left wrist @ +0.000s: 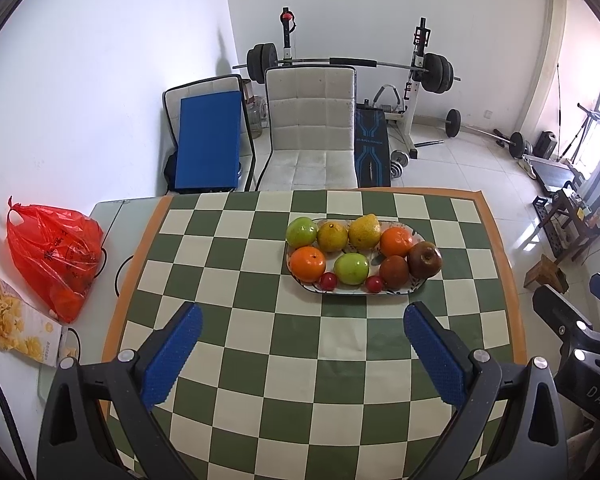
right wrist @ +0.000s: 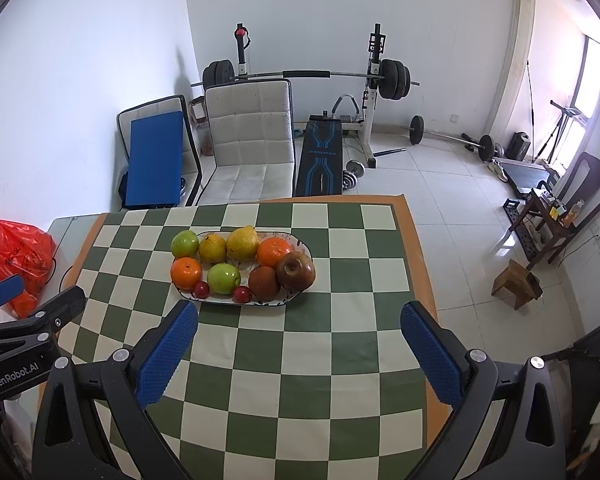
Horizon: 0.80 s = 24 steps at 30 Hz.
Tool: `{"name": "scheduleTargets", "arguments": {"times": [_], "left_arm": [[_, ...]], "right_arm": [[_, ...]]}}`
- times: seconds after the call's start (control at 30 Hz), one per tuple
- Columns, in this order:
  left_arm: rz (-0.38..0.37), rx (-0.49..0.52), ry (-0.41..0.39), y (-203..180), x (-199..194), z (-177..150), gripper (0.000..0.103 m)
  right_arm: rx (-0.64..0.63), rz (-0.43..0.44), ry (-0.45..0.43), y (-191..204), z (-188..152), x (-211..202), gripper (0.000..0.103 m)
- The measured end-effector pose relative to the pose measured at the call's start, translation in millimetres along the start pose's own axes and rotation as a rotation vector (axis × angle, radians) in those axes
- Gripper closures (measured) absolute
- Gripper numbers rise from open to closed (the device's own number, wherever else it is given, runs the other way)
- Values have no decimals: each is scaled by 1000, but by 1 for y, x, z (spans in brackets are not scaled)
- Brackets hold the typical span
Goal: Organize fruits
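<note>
Fruit fills the oval patterned ceramic plate [left wrist: 416,286] far on the green-and-cream checked surface [left wrist: 260,320]; red plastic bag [left wrist: 56,256] lies left. Left hand-held gripper [left wrist: 302,316] and right hand-held gripper [right wrist: 298,316] hover spread, empty.

Plate [left wrist: 416,286] pattern mostly hidden under fruit, red bag [right wrist: 16,256] cut off at frame edge, bag contents unclear

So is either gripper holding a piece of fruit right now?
No, the left gripper and right gripper are both open and empty, and all the fruit sits on the plate.
</note>
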<state>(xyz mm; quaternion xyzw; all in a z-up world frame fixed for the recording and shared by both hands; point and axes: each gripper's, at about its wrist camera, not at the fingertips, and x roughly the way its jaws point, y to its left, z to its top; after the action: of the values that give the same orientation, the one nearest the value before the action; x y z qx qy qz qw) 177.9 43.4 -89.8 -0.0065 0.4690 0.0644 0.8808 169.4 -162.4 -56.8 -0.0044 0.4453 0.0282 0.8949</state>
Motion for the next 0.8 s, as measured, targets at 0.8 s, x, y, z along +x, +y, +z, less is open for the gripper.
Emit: {"name": "scheduleTargets", "arguments": {"times": [0.8], "left_arm": [[-7, 2, -18, -6, -8, -5, 0]], "right_arm": [[-1, 0, 2, 1, -2, -2, 0]]}}
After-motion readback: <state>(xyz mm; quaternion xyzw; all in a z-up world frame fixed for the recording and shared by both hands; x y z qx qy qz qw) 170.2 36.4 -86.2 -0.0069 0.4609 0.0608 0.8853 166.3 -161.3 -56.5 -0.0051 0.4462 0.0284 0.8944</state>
